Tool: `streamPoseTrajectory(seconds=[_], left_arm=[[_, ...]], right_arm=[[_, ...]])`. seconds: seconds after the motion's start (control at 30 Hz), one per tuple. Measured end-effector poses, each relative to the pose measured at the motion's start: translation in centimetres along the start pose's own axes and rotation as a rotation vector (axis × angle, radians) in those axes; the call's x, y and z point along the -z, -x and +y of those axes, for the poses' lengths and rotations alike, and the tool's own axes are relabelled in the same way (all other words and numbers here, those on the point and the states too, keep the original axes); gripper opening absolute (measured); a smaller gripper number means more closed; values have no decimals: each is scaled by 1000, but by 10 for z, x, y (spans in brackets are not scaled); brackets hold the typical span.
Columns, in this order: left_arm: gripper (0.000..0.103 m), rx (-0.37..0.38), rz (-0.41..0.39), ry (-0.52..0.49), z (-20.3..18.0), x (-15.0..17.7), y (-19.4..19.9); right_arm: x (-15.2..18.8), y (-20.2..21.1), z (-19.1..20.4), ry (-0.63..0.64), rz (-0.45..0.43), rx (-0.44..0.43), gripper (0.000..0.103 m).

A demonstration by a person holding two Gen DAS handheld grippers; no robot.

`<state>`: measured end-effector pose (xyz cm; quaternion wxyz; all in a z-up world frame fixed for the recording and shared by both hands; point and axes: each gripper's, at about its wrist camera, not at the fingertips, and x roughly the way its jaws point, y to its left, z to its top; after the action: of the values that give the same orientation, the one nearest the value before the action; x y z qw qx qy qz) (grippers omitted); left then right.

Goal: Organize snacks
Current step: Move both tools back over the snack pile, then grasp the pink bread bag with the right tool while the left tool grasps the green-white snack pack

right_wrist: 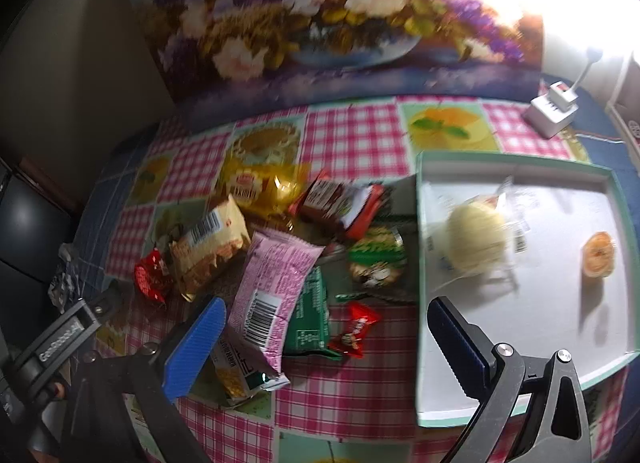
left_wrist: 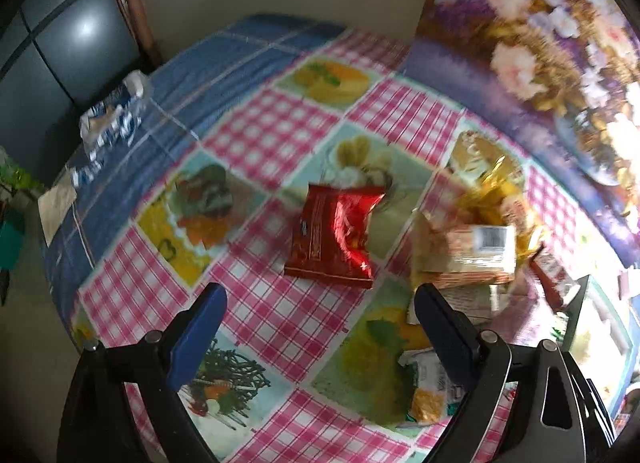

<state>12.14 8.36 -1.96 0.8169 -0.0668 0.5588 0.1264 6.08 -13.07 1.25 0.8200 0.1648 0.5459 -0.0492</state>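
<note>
Both empty: my left claw (left_wrist: 316, 333) spread above the red snack packet (left_wrist: 334, 237) ahead, right claw (right_wrist: 326, 337) released over pile beside tray (right_wrist: 520, 173), for sorting.

A flower painting (right_wrist: 320, 15) leans behind the checked tablecloth (right_wrist: 352, 135), a white charger block (right_wrist: 552, 107) near its corner

Black-framed grippers — ribbed blue pads (right_wrist: 192, 347), silver screws, white lettering.
</note>
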Motion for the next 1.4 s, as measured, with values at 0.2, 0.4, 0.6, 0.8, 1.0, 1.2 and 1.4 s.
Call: streamPoseTrajectory(seconds=[0.2,0.4,0.6,0.8,1.0,1.2,1.4], left_arm=[[95,-3,93,58,3,4,-32],[95,-8,93,111,11,3,-38],[95,-4,93,162,23,2,-40],[95,14,100,163,23,5,-37],[95,60,125,153,11,10,-34],[95,111,148,143,-1,16,-32],[95,107,148,142,-3,15,-34]], right_arm=[[-1,-23,10,6,24,0,103],[-2,-35,21,22,26,-6,103],[1,-49,34,56,39,10,102],[4,-56,36,82,37,28,101],[5,-57,29,64,43,5,90],[7,-55,25,59,45,-22,83],[5,-63,24,52,51,-33,83]])
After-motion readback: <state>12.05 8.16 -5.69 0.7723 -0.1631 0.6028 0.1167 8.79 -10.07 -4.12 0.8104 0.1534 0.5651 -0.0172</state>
